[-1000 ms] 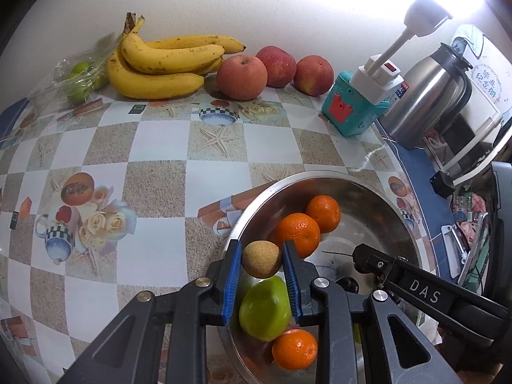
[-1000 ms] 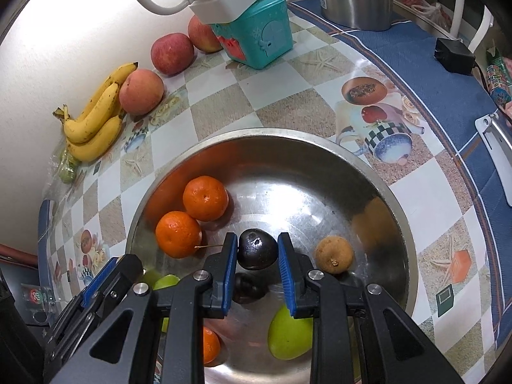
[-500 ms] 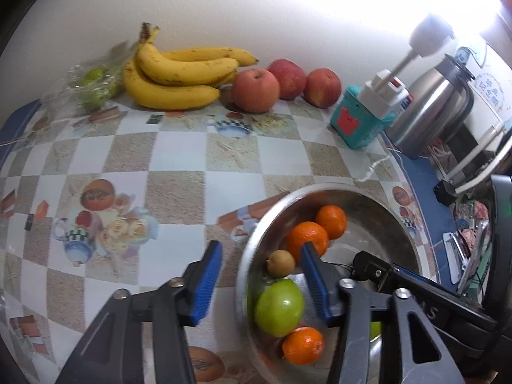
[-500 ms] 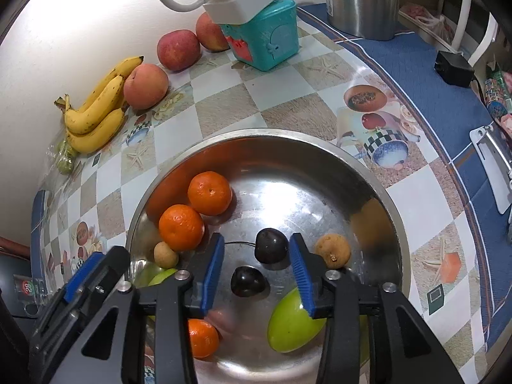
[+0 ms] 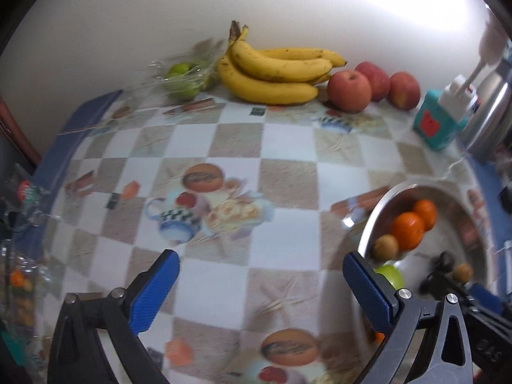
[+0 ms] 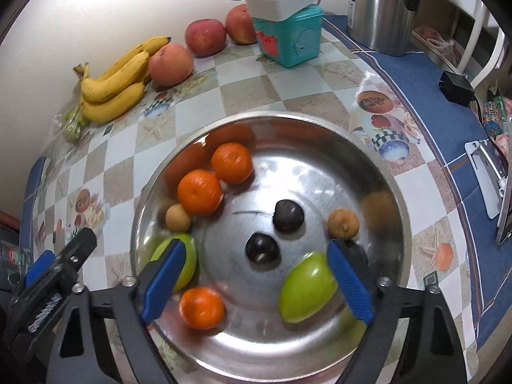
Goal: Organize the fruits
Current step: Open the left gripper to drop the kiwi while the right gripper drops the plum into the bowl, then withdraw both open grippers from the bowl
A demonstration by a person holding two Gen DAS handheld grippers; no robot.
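Three tangerines (image 6: 199, 192), two green mangoes (image 6: 307, 289), two cherries (image 6: 288, 215), three apples (image 6: 170, 64), two longans (image 6: 343, 223).

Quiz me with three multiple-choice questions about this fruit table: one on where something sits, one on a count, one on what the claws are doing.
1. Where are the bananas?
A. in the bowl
B. on the table by the wall
C. in a claw

2. How many oranges lie in the metal bowl?
A. one
B. three
C. five

3. The right claw is:
A. open, empty
B. shut on a cherry
C. shut on an orange

Answers: 1 B, they lie beside the apples; 2 B, three orange fruits show; 3 A, its blue fingers spread wide, holding nothing.
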